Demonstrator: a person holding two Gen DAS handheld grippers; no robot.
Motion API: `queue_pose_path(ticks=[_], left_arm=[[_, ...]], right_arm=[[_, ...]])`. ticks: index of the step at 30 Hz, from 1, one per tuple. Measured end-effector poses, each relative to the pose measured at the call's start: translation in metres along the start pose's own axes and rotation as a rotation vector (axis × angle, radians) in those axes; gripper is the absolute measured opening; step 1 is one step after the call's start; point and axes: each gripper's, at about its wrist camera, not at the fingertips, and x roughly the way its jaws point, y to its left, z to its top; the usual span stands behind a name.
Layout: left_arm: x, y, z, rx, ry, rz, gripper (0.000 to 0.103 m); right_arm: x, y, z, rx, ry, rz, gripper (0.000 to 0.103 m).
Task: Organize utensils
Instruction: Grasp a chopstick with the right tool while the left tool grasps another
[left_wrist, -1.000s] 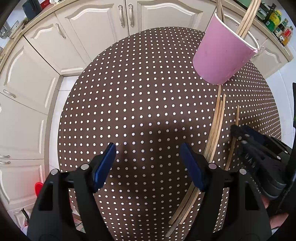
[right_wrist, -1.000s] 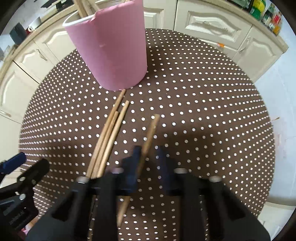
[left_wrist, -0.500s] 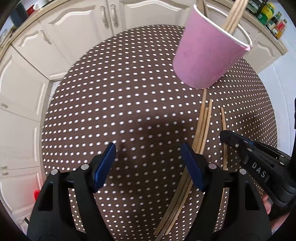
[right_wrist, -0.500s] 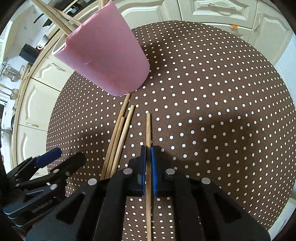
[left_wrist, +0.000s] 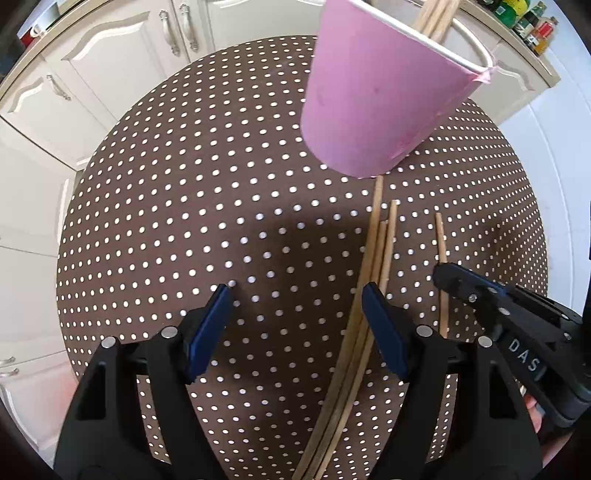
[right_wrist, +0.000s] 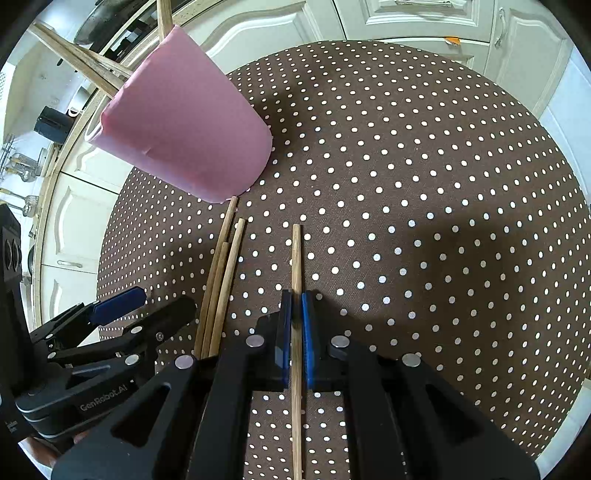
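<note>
From my left wrist view, my left claw (left_wrist: 295, 314) gapes empty beside three loose wooden chopsticks (left_wrist: 369, 280) lying below the pink paper cup (left_wrist: 384, 96).

From my right wrist view, my right claw (right_wrist: 296, 314) pinches a single wooden chopstick (right_wrist: 296, 258) right of that cup (right_wrist: 188, 122); next I judge: lift it into the cup.

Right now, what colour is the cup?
Pink, with a white rim; the cup shows best in the left wrist view.

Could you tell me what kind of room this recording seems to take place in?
Most likely a home kitchen: cream panelled cabinet doors surround a round table with a brown polka-dot cloth, bottles stand on the counter, and a pink cup holds wooden chopsticks.
</note>
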Motion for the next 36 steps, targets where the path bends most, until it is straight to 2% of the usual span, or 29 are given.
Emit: queue_pose_path(ticks=[3, 15, 21, 24, 25, 26, 28, 31, 34, 36], left_arm=[[0.01, -0.007, 0.005, 0.016, 0.023, 0.026, 0.072], [0.025, -0.008, 0.036, -0.014, 0.041, 0.021, 0.077], [0.034, -0.02, 0.044, -0.02, 0.058, 0.068, 0.08], [0.033, -0.028, 0.045, -0.039, 0.016, 0.094, 0.068], [0.033, -0.029, 0.045, -0.046, 0.004, 0.09, 0.057], [0.031, -0.03, 0.045, -0.055, -0.009, 0.088, 0.041], [0.028, -0.028, 0.046, -0.056, -0.023, 0.081, 0.023], [0.027, -0.022, 0.045, -0.064, -0.023, 0.058, 0.018], [0.025, -0.019, 0.042, -0.058, -0.026, 0.066, 0.007], [0.021, -0.019, 0.037, -0.064, -0.027, 0.064, 0.006]], right_arm=[[0.0, -0.005, 0.0, 0.004, 0.0, 0.005, 0.005], [0.0, 0.0, -0.003, 0.031, -0.007, 0.01, 0.005], [0.0, 0.002, -0.003, 0.036, -0.006, 0.009, 0.004], [0.0, 0.002, -0.002, 0.035, -0.006, 0.007, 0.004], [0.0, 0.002, -0.002, 0.035, -0.006, 0.008, 0.005], [0.0, 0.002, -0.002, 0.032, -0.006, 0.006, 0.004], [0.0, 0.002, -0.002, 0.03, -0.006, 0.007, 0.005], [0.001, 0.002, -0.002, 0.03, -0.004, 0.007, 0.005], [-0.001, 0.003, -0.002, 0.03, -0.009, -0.001, 0.005], [-0.004, 0.001, -0.002, 0.03, -0.018, -0.002, 0.005]])
